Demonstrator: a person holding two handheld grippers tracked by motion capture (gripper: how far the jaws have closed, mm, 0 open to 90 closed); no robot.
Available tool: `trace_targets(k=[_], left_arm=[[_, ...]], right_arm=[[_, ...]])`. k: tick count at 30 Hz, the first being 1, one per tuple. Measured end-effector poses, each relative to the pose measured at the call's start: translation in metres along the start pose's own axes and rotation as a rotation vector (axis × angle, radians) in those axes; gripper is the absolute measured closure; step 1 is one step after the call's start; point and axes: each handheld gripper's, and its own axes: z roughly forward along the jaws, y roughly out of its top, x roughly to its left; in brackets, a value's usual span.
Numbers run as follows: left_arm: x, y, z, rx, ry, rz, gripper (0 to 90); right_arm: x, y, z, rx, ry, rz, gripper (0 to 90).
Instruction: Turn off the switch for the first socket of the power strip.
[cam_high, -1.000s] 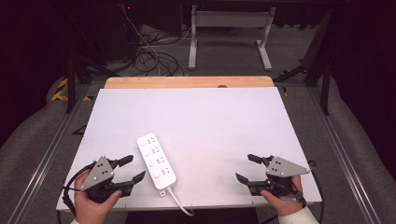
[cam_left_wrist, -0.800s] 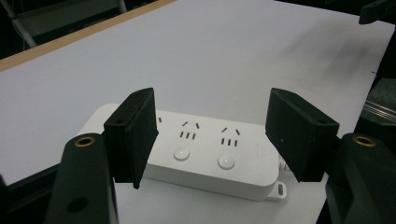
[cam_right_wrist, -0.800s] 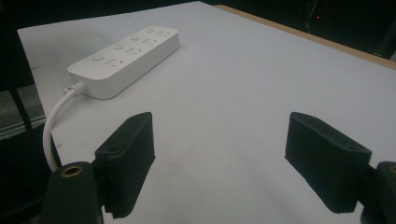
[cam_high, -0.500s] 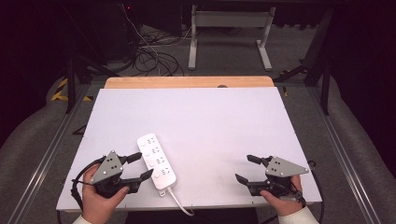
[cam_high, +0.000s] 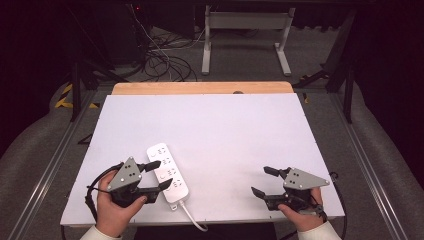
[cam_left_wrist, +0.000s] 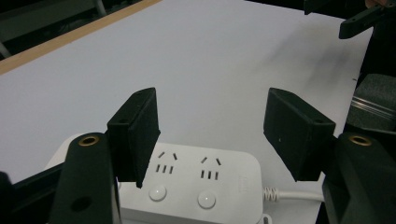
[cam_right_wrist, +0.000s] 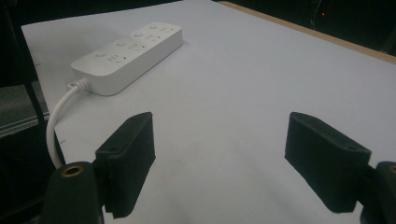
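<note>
The left tool (cam_left_wrist: 212, 135) hangs over the white power strip (cam_left_wrist: 187, 184), jaws wide apart. The strip lies on the white counter (cam_left_wrist: 187, 65), its cord (cam_left_wrist: 292, 195) trailing right.

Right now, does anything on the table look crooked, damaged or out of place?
Nothing looks damaged or spilled. The white power strip lies flat but at a slant to the table's edges, and its cord hangs over the near edge. The left tool hovers open over the strip.

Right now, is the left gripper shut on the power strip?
No, open: the left gripper straddles the power strip, pads clear of it.
</note>
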Motion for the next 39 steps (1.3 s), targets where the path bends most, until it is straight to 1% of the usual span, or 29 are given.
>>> trace_targets(k=[4, 11, 13, 15, 17, 18, 20, 21, 22, 23, 24, 25, 26, 27, 28, 29, 32, 33, 34, 39], left_arm=[[-0.001, 0.002, 0.006, 0.006, -0.016, 0.001, 36.5], [0.001, 0.006, 0.013, 0.037, -0.041, -0.002, 36.8], [0.0, 0.006, 0.014, 0.038, -0.049, 0.0, 36.9], [0.0, 0.007, 0.015, 0.048, -0.06, 0.011, 39.0], [0.0, 0.007, 0.015, 0.053, -0.067, 0.006, 39.7], [0.0, 0.007, 0.015, 0.058, -0.073, 0.004, 42.2], [0.001, 0.007, 0.015, 0.066, -0.078, 0.001, 43.3], [0.002, 0.007, 0.015, 0.073, -0.085, 0.0, 48.3], [0.002, 0.008, 0.015, 0.077, -0.092, 0.001, 50.6], [0.003, 0.008, 0.014, 0.087, -0.101, -0.009, 53.9], [0.004, 0.008, 0.014, 0.094, -0.11, -0.01, 53.9], [0.005, 0.009, 0.013, 0.105, -0.122, -0.018, 56.8], [0.006, 0.009, 0.013, 0.112, -0.13, -0.018, 60.4], [0.006, 0.01, 0.013, 0.123, -0.146, -0.027, 68.0], [0.008, 0.01, 0.013, 0.148, -0.158, -0.031, 70.4], [0.008, 0.01, 0.013, 0.148, -0.158, -0.031, 73.2], [0.011, 0.011, 0.013, 0.178, -0.175, -0.034, 82.6], [0.011, 0.011, 0.012, 0.188, -0.177, -0.037, 82.6], [0.012, 0.012, 0.013, 0.195, -0.177, -0.033, 88.7], [0.015, 0.013, 0.013, 0.238, -0.176, -0.046, 90.0]], right_arm=[[0.0, 0.0, 0.001, 0.002, 0.004, 0.002, 24.6], [0.0, -0.001, 0.001, 0.001, 0.008, 0.004, 24.5], [0.0, -0.001, 0.001, 0.002, 0.009, 0.005, 24.5], [0.0, -0.001, 0.0, 0.002, 0.009, 0.004, 24.6], [0.0, -0.001, 0.0, 0.002, 0.008, 0.005, 24.6], [0.0, -0.001, 0.0, 0.005, 0.007, 0.004, 24.6], [0.0, -0.001, 0.001, 0.004, 0.011, 0.005, 24.6], [0.0, -0.001, 0.001, 0.006, 0.012, 0.003, 24.5], [0.0, -0.001, 0.001, 0.004, 0.013, 0.003, 24.6], [0.0, -0.001, 0.001, 0.004, 0.013, 0.003, 24.6], [0.0, -0.001, 0.001, 0.004, 0.013, 0.003, 24.6], [0.0, -0.001, 0.001, 0.004, 0.012, 0.003, 24.6], [0.0, -0.001, 0.001, 0.006, 0.011, 0.003, 24.6], [0.0, -0.001, 0.002, 0.007, 0.012, 0.002, 24.6], [0.0, -0.001, 0.002, 0.007, 0.013, 0.003, 24.6], [0.0, -0.001, 0.002, 0.008, 0.014, 0.003, 24.6], [0.0, -0.001, 0.002, 0.009, 0.014, 0.004, 24.6], [0.0, -0.001, 0.002, 0.009, 0.014, 0.004, 24.6], [0.0, -0.001, 0.002, 0.009, 0.014, 0.004, 24.8], [0.0, -0.001, 0.002, 0.009, 0.015, 0.004, 24.9]])
